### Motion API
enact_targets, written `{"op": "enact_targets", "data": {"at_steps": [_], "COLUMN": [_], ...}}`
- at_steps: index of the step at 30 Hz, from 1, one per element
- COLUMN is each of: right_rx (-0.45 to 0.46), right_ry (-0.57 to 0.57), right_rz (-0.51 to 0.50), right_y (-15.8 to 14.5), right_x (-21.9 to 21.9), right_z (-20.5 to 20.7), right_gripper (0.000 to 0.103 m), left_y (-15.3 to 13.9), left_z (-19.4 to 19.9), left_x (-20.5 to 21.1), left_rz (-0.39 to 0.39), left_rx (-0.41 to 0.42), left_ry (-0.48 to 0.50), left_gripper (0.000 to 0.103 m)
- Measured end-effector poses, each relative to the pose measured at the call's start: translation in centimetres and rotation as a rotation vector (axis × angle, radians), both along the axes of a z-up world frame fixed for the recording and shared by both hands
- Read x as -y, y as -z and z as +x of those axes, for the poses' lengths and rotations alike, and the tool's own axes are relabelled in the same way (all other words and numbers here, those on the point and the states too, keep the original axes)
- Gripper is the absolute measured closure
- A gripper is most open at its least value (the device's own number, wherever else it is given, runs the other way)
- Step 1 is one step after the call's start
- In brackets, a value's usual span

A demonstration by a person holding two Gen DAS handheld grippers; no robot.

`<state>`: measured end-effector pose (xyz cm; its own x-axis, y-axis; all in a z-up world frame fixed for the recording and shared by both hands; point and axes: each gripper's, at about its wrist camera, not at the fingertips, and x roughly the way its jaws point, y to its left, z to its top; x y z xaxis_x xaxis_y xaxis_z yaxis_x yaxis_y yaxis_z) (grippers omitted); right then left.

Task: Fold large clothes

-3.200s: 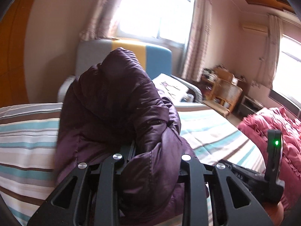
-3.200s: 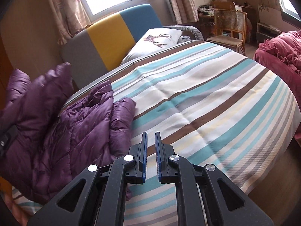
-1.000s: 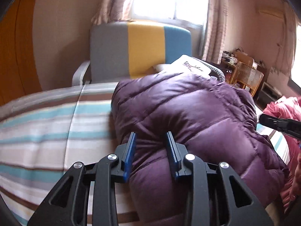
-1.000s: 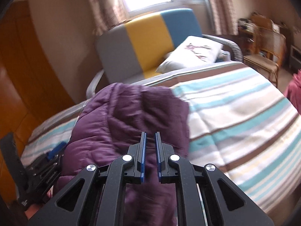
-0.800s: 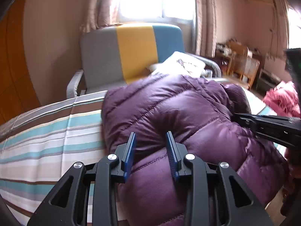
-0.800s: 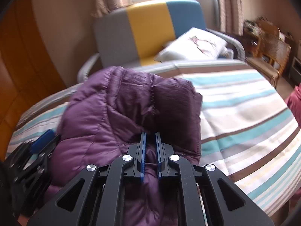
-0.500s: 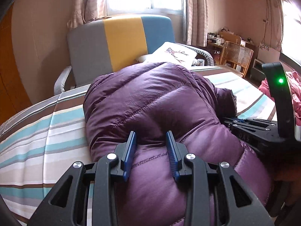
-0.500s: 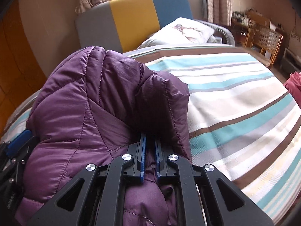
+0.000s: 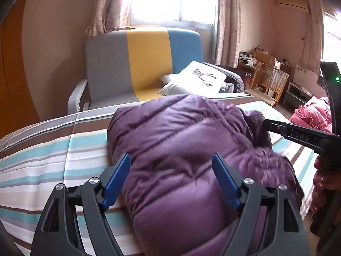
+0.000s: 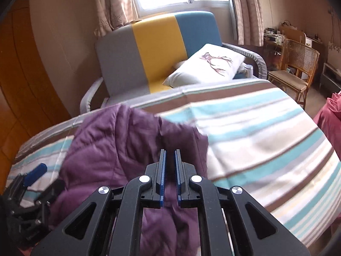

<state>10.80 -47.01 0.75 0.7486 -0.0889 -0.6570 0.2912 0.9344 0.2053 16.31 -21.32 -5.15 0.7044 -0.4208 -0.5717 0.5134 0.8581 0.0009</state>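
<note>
A purple quilted down jacket [image 9: 191, 132] lies bunched and folded on the striped bed [image 9: 42, 160]. My left gripper [image 9: 170, 156] hovers over the jacket's near end. Its jaws are opening, and the blue pads [image 9: 118, 179] stand wide on either side of the fabric without pressing it. In the right wrist view the jacket [image 10: 110, 149] lies ahead and below my right gripper [image 10: 169, 151], which is shut with nothing pinched. Seen from the left wrist view, the right gripper [image 9: 265, 124] points at the jacket's right edge. My left gripper [image 10: 42, 181] shows at the lower left.
A grey, yellow and blue armchair [image 9: 145, 64] with a white pillow [image 9: 196, 81] stands behind the bed. A rattan chair [image 10: 296, 64] and a pink garment [image 9: 311, 115] are at the right. Wooden panelling [image 10: 21, 85] lines the left. The bedspread [image 10: 266, 138] stretches right of the jacket.
The left jaws have sprung wide and let go of the jacket, and the left gripper has pulled back and up. The right gripper has drawn back from under the jacket's fold, still shut.
</note>
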Motion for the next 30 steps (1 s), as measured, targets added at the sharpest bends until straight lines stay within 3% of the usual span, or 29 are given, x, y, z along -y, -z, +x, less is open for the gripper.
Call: {"op": "enact_targets", "data": {"at_steps": [2, 6, 11, 14, 20, 23, 26, 30], "right_rx": [-0.052, -0.189, -0.189, -0.159, -0.132, -0.083, -0.030, 0.002], "right_ry": [-0.013, 0.015, 0.042, 0.042, 0.019, 0.030, 0.031, 0.028], "right_rz": [-0.029, -0.074, -0.029, 0.020, -0.014, 0.010, 0.037, 0.097], "right_y": [0.3, 3.6, 8.0, 9.2, 8.2, 6.4, 4.7, 4.3], "right_x": [-0.2, 0.4, 1.9, 2.9, 2.3, 1.9, 0.9, -0.6], "right_z": [2.1, 5.2, 6.0, 6.0, 4.9, 2.3, -1.1, -4.8], "right_gripper": [0.096, 0.096, 0.096, 0.096, 0.096, 0.095, 0.095, 0.095], "left_y": [0.1, 2.1, 4.1, 5.1, 5.5, 4.6, 3.7, 3.8], "left_z": [1.3, 4.6, 6.4, 6.5, 6.0, 4.5, 2.0, -0.3], "left_x": [0.9, 3.2, 4.0, 4.6, 4.2, 3.2, 1.3, -0.3], "left_rz": [0.025, 0.099, 0.076, 0.093, 0.104, 0.101, 0.043, 0.006], "left_rx": [-0.029, -0.131, -0.240, -0.219, -0.190, -0.156, -0.121, -0.100], "left_ry": [-0.033, -0.045, -0.020, -0.002, 0.002, 0.031, 0.036, 0.038], "left_gripper": [0.015, 0.009, 0.008, 0.006, 0.006, 0.006, 0.006, 0.006]}}
